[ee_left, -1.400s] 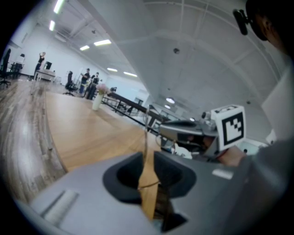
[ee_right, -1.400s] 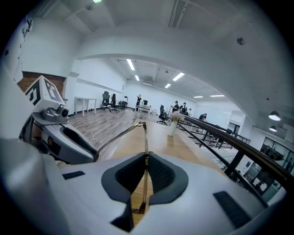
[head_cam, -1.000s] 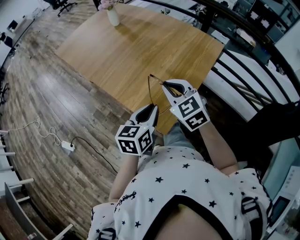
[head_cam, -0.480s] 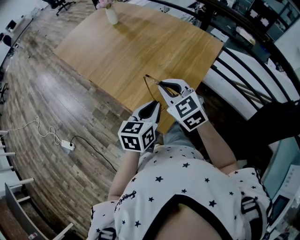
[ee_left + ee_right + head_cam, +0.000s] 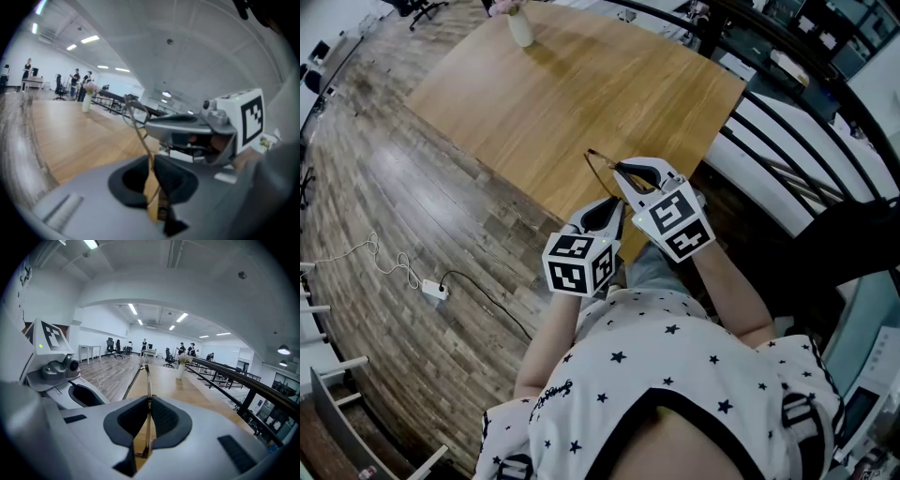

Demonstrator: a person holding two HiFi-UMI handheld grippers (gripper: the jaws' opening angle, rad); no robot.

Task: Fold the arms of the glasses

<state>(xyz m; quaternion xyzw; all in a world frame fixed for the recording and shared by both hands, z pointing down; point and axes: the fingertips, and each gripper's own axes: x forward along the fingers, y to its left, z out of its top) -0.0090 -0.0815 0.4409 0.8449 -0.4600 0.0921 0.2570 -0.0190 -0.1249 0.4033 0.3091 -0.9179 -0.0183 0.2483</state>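
One vase [image 5: 520,28] stands at the far end of the single wooden counter [image 5: 581,84]. Above the counter's near edge, two tools hold one pair of glasses [image 5: 147,380] in the air. The left tool [image 5: 609,208] has just been closing its jaws, and they now pinch one thin arm. The right tool [image 5: 626,171] is clamped tight on another thin part of the frame.
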